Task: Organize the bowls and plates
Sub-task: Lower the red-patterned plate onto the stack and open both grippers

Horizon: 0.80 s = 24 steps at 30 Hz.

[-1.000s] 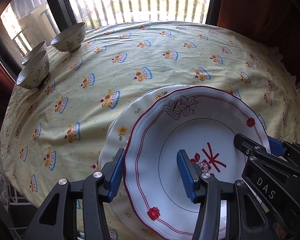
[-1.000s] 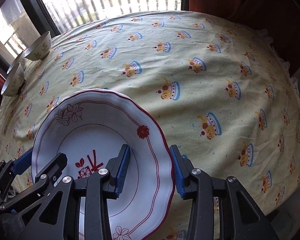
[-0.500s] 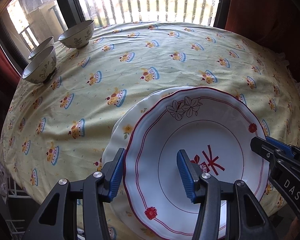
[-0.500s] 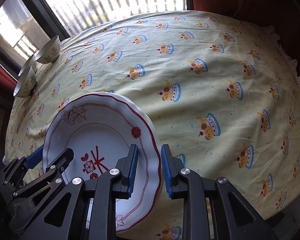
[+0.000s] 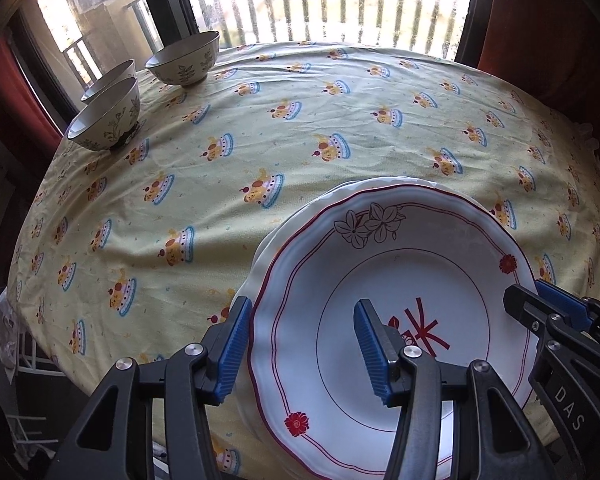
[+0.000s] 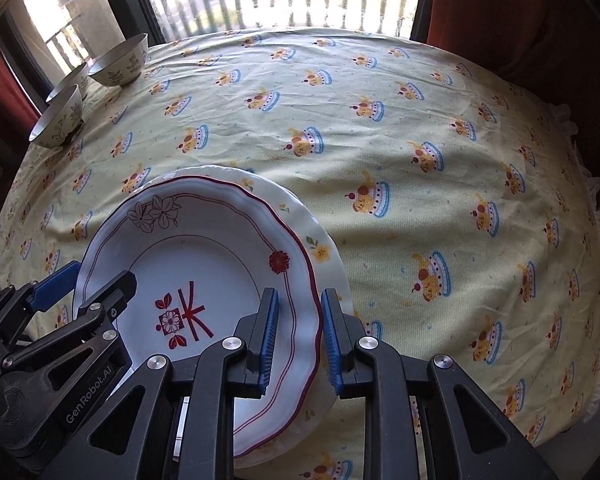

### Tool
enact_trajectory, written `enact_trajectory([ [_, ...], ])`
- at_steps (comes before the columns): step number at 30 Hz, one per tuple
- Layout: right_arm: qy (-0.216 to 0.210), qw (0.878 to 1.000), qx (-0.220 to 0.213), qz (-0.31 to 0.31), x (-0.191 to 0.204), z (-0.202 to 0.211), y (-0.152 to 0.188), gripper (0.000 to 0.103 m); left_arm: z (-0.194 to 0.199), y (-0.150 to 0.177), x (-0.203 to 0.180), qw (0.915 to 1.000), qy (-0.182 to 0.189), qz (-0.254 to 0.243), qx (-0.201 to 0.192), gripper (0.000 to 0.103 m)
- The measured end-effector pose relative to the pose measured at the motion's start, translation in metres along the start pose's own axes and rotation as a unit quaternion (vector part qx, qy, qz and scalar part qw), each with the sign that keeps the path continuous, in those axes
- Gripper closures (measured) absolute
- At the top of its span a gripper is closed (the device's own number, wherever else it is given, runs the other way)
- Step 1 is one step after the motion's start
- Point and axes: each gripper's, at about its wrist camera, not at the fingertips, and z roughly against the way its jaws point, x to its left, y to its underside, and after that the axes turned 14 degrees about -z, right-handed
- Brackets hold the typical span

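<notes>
A white plate with a red rim line [image 5: 400,276] [image 6: 204,256] lies on a cream plate with yellow flowers [image 5: 258,264] [image 6: 324,254] at the near edge of the table. My right gripper [image 6: 296,332] [image 5: 532,292] is shut on the red-rimmed plate's right rim, one pad inside and one outside. My left gripper [image 5: 300,344] [image 6: 106,272] straddles the same plate's left rim with its fingers apart. Its outer pad is beside the edge and its inner pad is over the well. Three patterned bowls [image 5: 182,60] [image 6: 118,60] stand at the far left.
The round table wears a yellow tablecloth [image 5: 340,120] printed with cakes. Two of the bowls [image 5: 104,120] are close together near the table's left edge. A window with railings is behind the table, and dark red curtains are at the right.
My right gripper has closed on the red-rimmed plate's right rim. More of the cream plate now shows to the right of the top plate. The left gripper keeps its spread.
</notes>
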Motion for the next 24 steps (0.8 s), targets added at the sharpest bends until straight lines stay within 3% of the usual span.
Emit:
enact_trajectory([
  [10, -0.004, 1.0, -0.002, -0.009, 0.0, -0.002, -0.004, 0.077, 0.0, 0.001, 0.001, 0.9999, 0.009, 0.005, 0.002, 0.035],
  [17, -0.013, 1.0, -0.01, -0.019, 0.005, 0.005, -0.009, 0.05, 0.006, -0.001, 0.013, 0.9999, 0.011, 0.012, -0.002, 0.027],
  [24, -0.016, 0.999, -0.018, -0.025, 0.021, 0.01, -0.015, 0.039, 0.007, -0.002, 0.044, 0.9994, 0.024, 0.023, -0.015, 0.024],
])
